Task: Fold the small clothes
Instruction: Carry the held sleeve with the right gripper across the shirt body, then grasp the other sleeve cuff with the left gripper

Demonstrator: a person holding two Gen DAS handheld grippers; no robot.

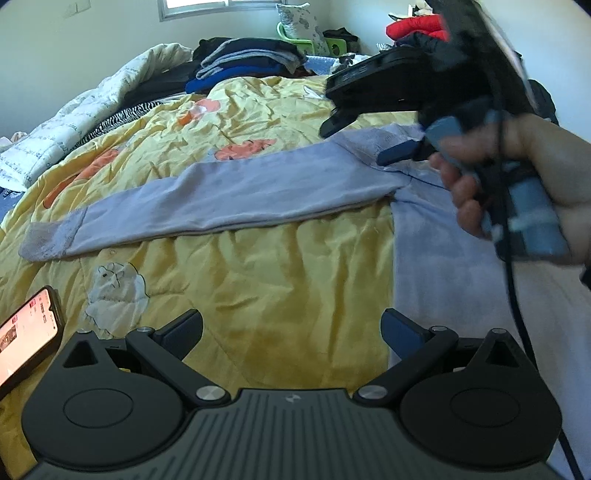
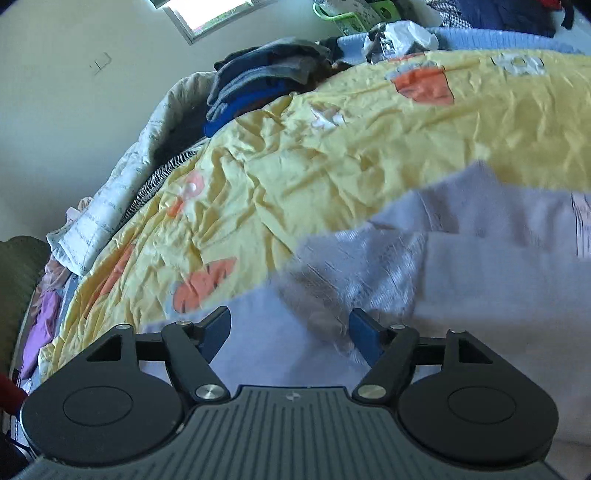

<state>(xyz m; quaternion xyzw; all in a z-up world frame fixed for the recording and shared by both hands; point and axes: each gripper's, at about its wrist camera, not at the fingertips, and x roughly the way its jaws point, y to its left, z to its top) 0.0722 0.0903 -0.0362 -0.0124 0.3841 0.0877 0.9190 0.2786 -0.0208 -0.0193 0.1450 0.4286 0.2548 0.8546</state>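
Note:
A pale lavender long-sleeved top (image 1: 258,192) lies flat on the yellow quilt (image 1: 266,288), one sleeve stretched out to the left. My left gripper (image 1: 291,332) hovers open above bare quilt just in front of that sleeve, nothing between its fingers. A hand holds my right gripper (image 1: 364,140) over the top's shoulder area at the right. In the right wrist view the right gripper (image 2: 291,330) stands open over the lavender top (image 2: 480,258). A blurred fold of cloth lies near its right finger (image 2: 364,334), and the pads press on nothing.
A lit phone (image 1: 26,343) lies on the quilt at the near left. A stack of folded dark clothes (image 1: 251,59) and a white quilted blanket (image 1: 74,122) sit at the far left. A green basket (image 1: 295,33) and red clothes (image 1: 413,24) are at the back.

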